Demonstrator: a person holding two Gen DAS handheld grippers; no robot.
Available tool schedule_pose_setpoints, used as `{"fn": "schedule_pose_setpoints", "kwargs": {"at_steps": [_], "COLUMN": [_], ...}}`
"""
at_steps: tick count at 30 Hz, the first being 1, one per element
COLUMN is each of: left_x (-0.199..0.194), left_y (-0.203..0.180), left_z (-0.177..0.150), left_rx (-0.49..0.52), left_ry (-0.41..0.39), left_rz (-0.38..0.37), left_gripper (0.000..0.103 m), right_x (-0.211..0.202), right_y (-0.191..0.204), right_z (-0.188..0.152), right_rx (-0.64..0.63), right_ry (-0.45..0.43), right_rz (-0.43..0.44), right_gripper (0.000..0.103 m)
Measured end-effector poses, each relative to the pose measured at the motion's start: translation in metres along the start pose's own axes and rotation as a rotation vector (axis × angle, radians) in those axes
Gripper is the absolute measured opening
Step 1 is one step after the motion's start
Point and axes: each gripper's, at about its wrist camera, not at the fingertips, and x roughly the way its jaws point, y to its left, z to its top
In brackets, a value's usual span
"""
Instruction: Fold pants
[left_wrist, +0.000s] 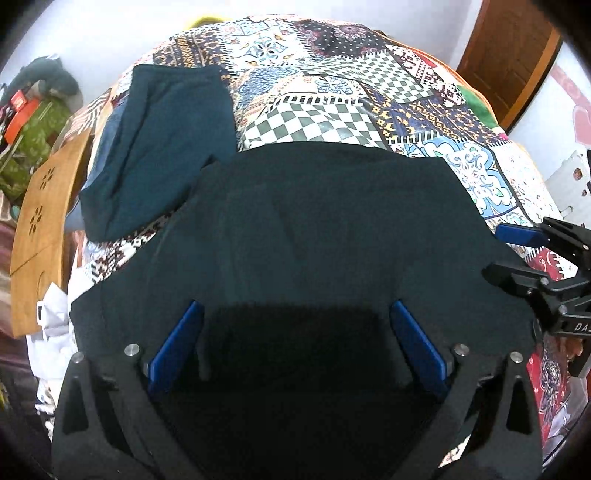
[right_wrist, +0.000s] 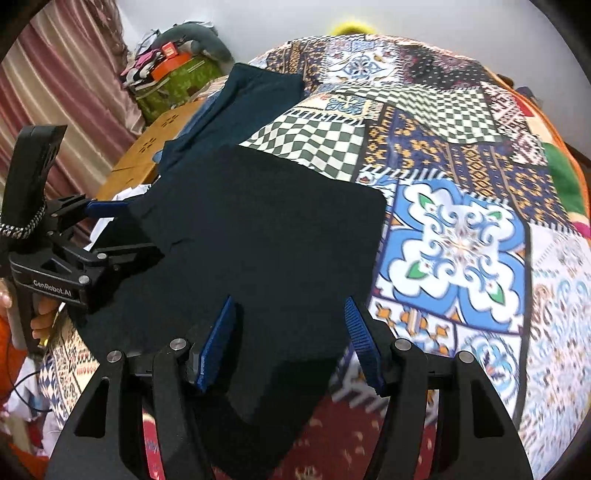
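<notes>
Dark navy pants lie spread flat on a patchwork quilt. My left gripper hovers over their near part, its blue pads wide apart with only flat cloth below: open. In the right wrist view the same pants run to the bed's near edge and hang over it. My right gripper straddles that near edge, jaws apart and not pressing the cloth: open. Each gripper shows in the other's view: the right gripper at the pants' right side, the left gripper at their left side.
A folded teal garment lies on the quilt beyond the pants at the left. A wooden board and a green box with clutter stand beside the bed. Red carpet shows below the bed edge. A door is at the back right.
</notes>
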Motion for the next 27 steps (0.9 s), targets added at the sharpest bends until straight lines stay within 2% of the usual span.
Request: {"fn": "schedule_pose_setpoints", "kwargs": {"at_steps": [6,12,18,23,27], "left_x": [-0.014,-0.034,-0.065,-0.102,-0.12], "left_y": [0.007,0.022,0.042,0.078,0.107], "left_z": [-0.017,-0.034,-0.047,-0.06,-0.075], "left_rx": [-0.032,-0.096,-0.15,-0.265,-0.359], "left_ry": [-0.032,-0.072,-0.15,-0.259,-0.301], "left_rz": [0.014,0.034,0.081,0.097,0.097], "left_gripper": [0.103,0.103,0.103,0.103,0.103], "right_x": [-0.013,-0.027,-0.052,-0.068,-0.067], "right_y": [-0.004,0.0,0.015,0.042,0.067], "right_z": [-0.01,-0.013,-0.003,0.011,0.02], "right_rx": [0.049,0.047,0.036,-0.027,-0.089], "right_ry": [-0.012,-0.023,-0.109,-0.192,-0.23], "right_rz": [-0.021,-0.079,-0.098,-0.107,-0.099], "right_gripper": [0.057,0.058,0.058,0.058,0.059]}}
